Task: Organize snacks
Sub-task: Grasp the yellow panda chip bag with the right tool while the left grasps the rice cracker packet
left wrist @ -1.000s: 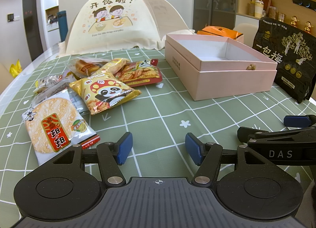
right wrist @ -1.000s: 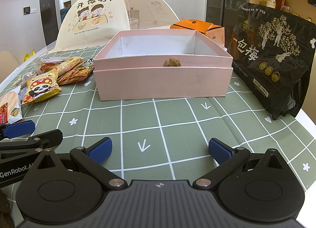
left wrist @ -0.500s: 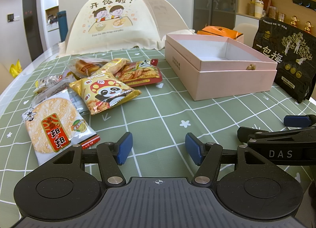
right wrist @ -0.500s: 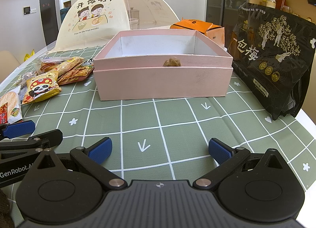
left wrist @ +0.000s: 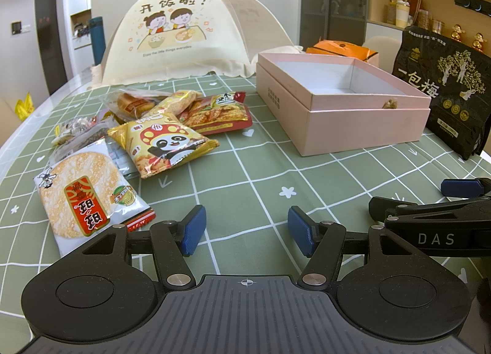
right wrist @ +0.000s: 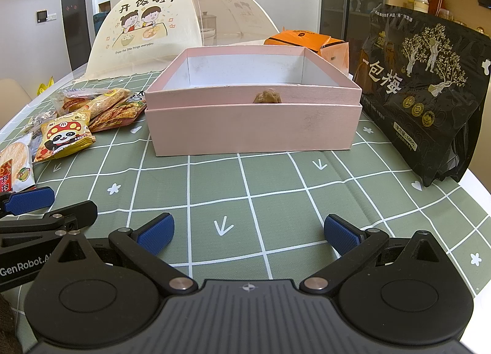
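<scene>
Left wrist view: left gripper (left wrist: 244, 230) low over the green checked counter (left wrist: 245, 169), jaws parted, holding nothing. Just ahead to the left, a rice cracker pack (left wrist: 84, 196), then a panda snack bag (left wrist: 162, 143) and a red snack packet (left wrist: 216, 114) in a loose heap. Pink box (left wrist: 340, 102) open, well right of the heap.

Right wrist view: right gripper (right wrist: 248, 232) jaws spread wide, empty, facing the pink box (right wrist: 253, 120). Black bag (right wrist: 425, 90) upright beside the box; food cover (right wrist: 153, 31) behind.
</scene>
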Motion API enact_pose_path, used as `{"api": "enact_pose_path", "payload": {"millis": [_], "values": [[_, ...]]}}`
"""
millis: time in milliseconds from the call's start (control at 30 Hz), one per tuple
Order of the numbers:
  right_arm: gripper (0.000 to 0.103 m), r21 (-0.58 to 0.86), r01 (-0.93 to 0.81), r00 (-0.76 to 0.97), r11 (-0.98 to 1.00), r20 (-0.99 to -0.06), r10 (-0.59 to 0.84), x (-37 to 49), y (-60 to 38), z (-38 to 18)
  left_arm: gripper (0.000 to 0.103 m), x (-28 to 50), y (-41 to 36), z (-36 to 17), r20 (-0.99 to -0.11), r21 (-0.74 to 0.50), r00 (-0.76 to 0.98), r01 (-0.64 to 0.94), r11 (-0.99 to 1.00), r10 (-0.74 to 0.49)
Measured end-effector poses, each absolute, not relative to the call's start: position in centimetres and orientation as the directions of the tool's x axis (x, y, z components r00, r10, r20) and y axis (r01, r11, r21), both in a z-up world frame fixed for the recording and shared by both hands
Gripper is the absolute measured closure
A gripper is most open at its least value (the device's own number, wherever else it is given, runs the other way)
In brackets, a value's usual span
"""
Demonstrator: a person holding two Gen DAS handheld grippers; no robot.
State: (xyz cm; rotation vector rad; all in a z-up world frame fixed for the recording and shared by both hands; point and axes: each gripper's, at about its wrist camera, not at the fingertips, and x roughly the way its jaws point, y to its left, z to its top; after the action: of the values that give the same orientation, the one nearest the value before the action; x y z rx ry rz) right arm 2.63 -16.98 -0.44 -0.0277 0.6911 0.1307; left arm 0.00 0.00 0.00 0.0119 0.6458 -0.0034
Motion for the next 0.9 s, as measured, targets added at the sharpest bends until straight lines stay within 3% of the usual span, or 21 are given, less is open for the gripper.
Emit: {"api": "enact_pose_path", "payload": {"millis": [567, 733, 833, 900], "values": [[0.0, 0.02, -0.13, 0.763, 0.991, -0.637, 0.112, 2.5, -17.2, -0.6, 0.037, 0.0, 0.0, 0.0, -0.602, 0.01, 0.799, 0.007, 1.0, 0.001], [0.0, 0.026, -0.139, 0.632, 0.99, -0.767, 0.109, 3.1, -16.8, 0.5, 0.041, 0.1, 0.7, 0.8, -0.661, -0.002, 0.749, 0.059, 0.998, -0.046], [0.0, 0.022, -0.101, 0.591, 0.995, -0.803, 0.078, 3.1, -16.2, 0.8, 0.041, 0.0, 3.1, 2.7, -0.703, -0.079, 0.7, 0.098, 0.992, -0.125], [0.0, 0.021, -0.089, 0.584, 0.996, -0.809, 0.069, 3.3, -16.0, 0.7, 0.041, -0.3, 5.6, 4.2, -0.689, -0.069, 0.719, 0.064, 0.996, -0.094]]}}
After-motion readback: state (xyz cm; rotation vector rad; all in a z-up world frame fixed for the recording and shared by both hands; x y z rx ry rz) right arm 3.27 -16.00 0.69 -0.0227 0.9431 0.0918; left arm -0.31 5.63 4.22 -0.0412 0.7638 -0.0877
